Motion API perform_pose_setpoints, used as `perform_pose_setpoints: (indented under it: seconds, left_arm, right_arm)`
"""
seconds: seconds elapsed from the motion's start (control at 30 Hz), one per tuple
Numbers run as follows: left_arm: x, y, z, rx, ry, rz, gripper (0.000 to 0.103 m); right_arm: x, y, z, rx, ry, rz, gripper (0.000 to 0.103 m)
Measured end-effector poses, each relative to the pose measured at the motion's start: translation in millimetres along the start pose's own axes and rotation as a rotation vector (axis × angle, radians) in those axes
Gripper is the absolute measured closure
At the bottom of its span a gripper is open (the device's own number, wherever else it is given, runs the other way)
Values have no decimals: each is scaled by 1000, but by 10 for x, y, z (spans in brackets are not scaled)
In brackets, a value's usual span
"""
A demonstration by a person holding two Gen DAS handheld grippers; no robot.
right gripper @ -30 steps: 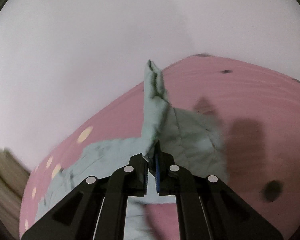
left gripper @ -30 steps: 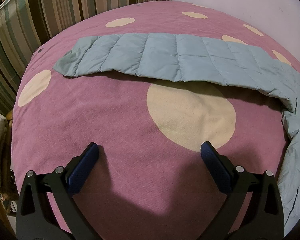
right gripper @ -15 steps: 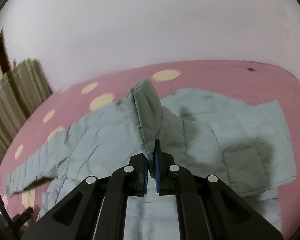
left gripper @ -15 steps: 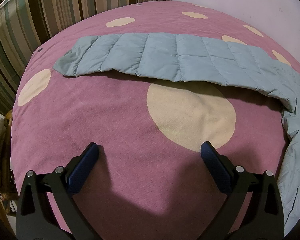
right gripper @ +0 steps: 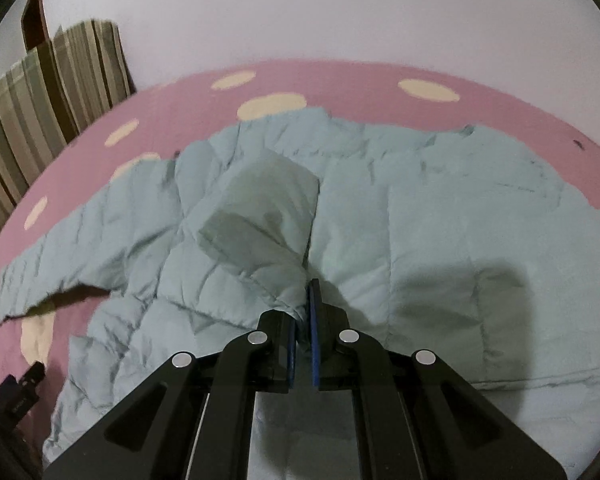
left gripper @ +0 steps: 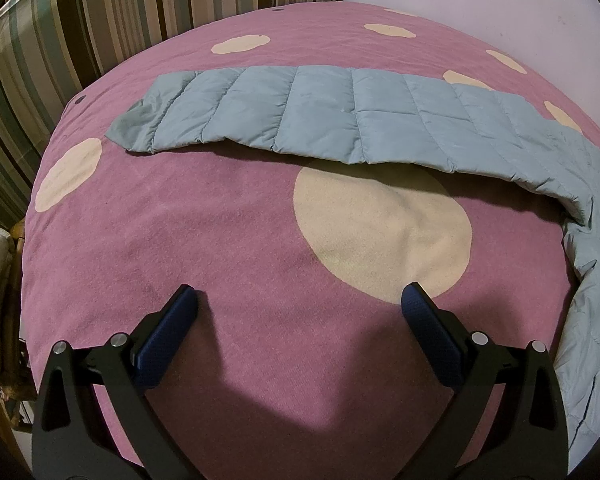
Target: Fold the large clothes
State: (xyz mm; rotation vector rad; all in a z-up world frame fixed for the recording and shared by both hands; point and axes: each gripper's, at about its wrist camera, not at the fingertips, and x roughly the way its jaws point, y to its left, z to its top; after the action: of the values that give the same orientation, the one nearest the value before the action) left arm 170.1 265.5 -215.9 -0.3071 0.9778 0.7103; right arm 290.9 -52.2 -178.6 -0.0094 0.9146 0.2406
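Pink spotted bedspread (left gripper: 228,240) filled my left wrist view, with the quilted jacket's sleeve (left gripper: 320,116) stretched across well ahead of my left gripper (left gripper: 300,312), whose jaws were spread wide over bare blanket. Over on the right wrist view, my right gripper (right gripper: 304,320) was pinching a fold of the jacket (right gripper: 440,220), which lay spread underneath.

A pink bed cover (left gripper: 228,240) with cream dots carries 1 pale blue quilted jacket (right gripper: 440,216), its sleeve (left gripper: 300,112) stretched toward the striped cushions (left gripper: 80,32).
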Motion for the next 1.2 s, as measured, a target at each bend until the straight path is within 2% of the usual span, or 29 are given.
perform_pose_setpoints:
  seconds: [0.1, 0.13, 0.17, 0.23, 0.33, 0.4, 0.43, 0.5, 0.57, 0.63, 0.7, 0.8, 0.97, 1.07, 1.2]
  left_arm:
    - [0, 0, -1, 0, 0, 0, 2]
    - [1, -1, 0, 0, 0, 0, 2]
    - [1, 0, -1, 0, 0, 0, 2]
    - [1, 0, -1, 0, 0, 0, 2]
    - [1, 1, -2, 0, 0, -1, 2]
    - [3, -1, -1, 0, 0, 0, 2]
    - [2, 0, -3, 0, 0, 0, 2]
    - [0, -4, -3, 1, 1, 3, 2]
    - [0, -6, -2, 2, 1, 3, 2]
    - [0, -4, -2, 2, 1, 3, 2]
    - [2, -6, -1, 2, 1, 4, 2]
    - [1, -4, -3, 5, 2, 7, 2]
    - [1, 7, 2, 6, 2, 6, 2]
    - [6, 13, -3, 6, 2, 5, 2]
    - [8, 10, 0, 8, 3, 7, 2]
  right_arm:
    - [86, 41, -21, -24, 25, -13, 86]
    - [85, 56, -26, -32, 26, -5, 75]
    - [70, 81, -29, -39, 25, 10, 59]
    - [-3, 117, -38, -43, 15, 41, 42]
    - [-328, 74, -46, -45, -49, 93, 42]
    - [-579, -114, -21, -25, -112, 85, 42]
    - [-667, -232, 0, -3, -136, 72, 46]
    - [-833, -716, 81, 84, -171, 20, 55]
    - [-861, -1260, 157, 186, -177, -43, 68]
    - [-799, -1864, 199, 300, -169, -126, 70]
    - [-669, -2276, 227, 355, -142, -180, 70]
    - [-385, -2651, 249, 385, -76, -241, 70]
    - [118, -2917, 125, 414, 41, -247, 71]
    - [102, -2895, 139, 392, 22, -256, 71]
    - [-207, -2793, 111, 396, -43, -250, 71]
